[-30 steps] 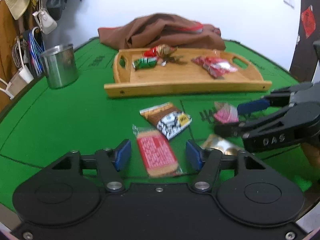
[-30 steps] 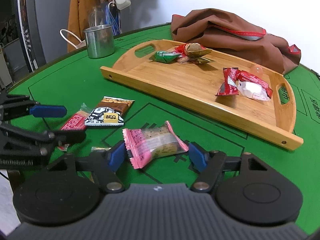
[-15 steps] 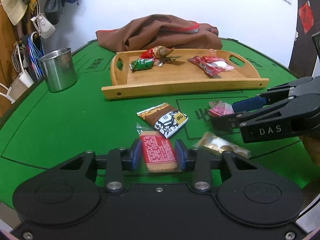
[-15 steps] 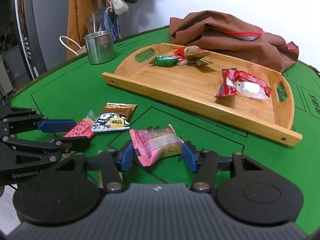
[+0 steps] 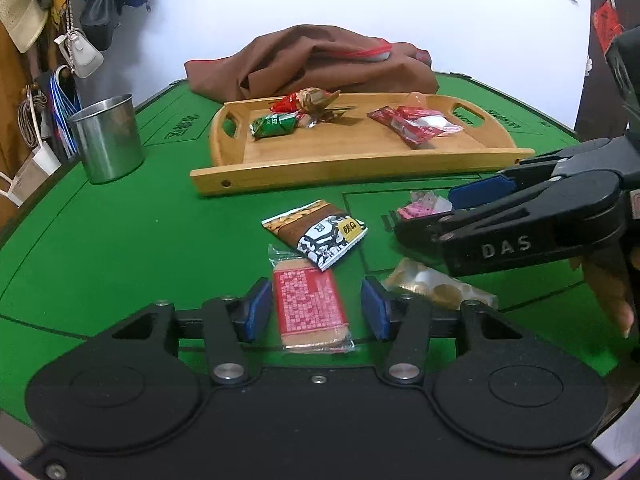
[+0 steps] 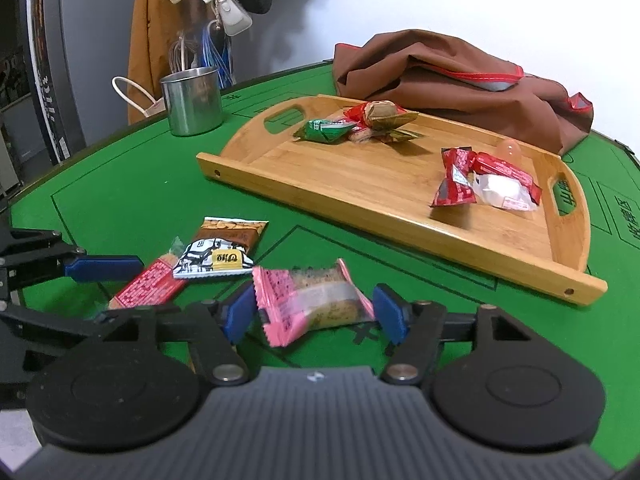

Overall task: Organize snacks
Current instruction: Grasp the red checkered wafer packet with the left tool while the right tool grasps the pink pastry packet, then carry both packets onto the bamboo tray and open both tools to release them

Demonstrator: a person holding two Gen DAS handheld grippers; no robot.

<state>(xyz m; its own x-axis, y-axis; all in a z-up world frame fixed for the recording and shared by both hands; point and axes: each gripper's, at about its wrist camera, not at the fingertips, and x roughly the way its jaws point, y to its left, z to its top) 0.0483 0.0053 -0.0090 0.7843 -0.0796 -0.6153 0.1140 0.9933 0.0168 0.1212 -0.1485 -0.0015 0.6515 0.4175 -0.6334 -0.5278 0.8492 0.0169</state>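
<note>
My left gripper (image 5: 316, 310) is closed on a red wafer packet (image 5: 309, 309) that lies on the green table. My right gripper (image 6: 316, 312) is closed on a pink-wrapped snack bar (image 6: 310, 302), which looks slightly lifted. It also shows in the left wrist view (image 5: 420, 208), between the right gripper's fingers (image 5: 480, 194). A brown, black and white snack packet (image 5: 320, 234) lies between them, also seen in the right wrist view (image 6: 222, 246). The wooden tray (image 5: 352, 158) behind holds several wrapped snacks (image 5: 276, 124).
A gold-foil packet (image 5: 436, 286) lies right of my left gripper. A steel cup (image 5: 107, 138) stands at the left. A brown cloth bag (image 5: 312, 62) lies behind the tray. Bags and a hat hang on the wall at left.
Both grippers have closed from wide open onto their packets: the left on the red wafer, the right on the pink bar. Both cameras have moved slightly closer to the table.
</note>
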